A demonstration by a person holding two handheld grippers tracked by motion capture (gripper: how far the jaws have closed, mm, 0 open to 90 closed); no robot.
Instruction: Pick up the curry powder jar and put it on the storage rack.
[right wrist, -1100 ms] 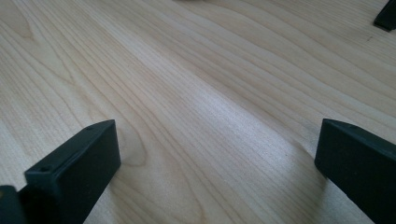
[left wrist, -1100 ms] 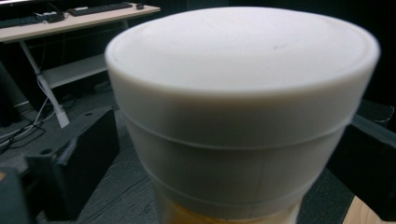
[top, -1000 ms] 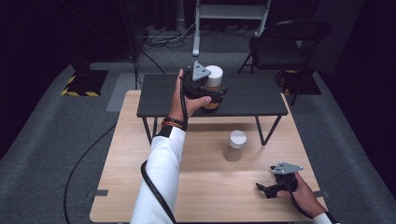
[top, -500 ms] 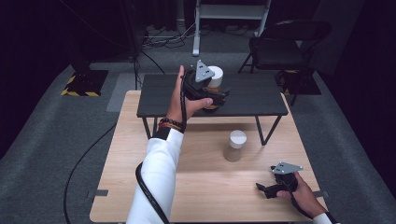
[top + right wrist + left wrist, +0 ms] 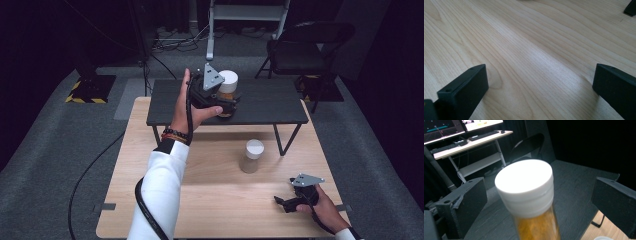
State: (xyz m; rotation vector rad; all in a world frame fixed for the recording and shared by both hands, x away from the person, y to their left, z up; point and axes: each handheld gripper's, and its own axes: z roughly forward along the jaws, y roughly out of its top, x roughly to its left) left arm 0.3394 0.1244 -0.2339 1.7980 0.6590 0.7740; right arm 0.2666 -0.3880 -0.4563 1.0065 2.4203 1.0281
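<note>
Little has shifted over the last second: the left tool (image 5: 227, 100) holds about the same place at the jar (image 5: 227, 90), perhaps drawn a touch nearer, while the right tool (image 5: 287, 202) has not stirred. That jar, clear-walled with a broad white screw cap (image 5: 525, 182) and something amber inside, stands upright on the dark raised shelf (image 5: 270, 102) at the far side of the worktop (image 5: 210, 200). In the left gripper view the jaws stand wide apart on either side of it, with clear gaps to the cap and wall, so nothing is clamped. I judge the jar fairly light but rigid, with smooth walls that could slip or tip under a push; the sounder hold looks to be across the body just under the cap, where the ribbed rim would stop it sliding down. Whether it is glass or plastic cannot be told, nor what the amber filling is, since its lower part is cut off in that view and hidden behind the hand (image 5: 192, 107) from above. A second white-capped jar (image 5: 252, 156) with paler contents stands on the wood below the shelf. The right tool rests low near the person's edge, jaws spread over bare wood.
</note>
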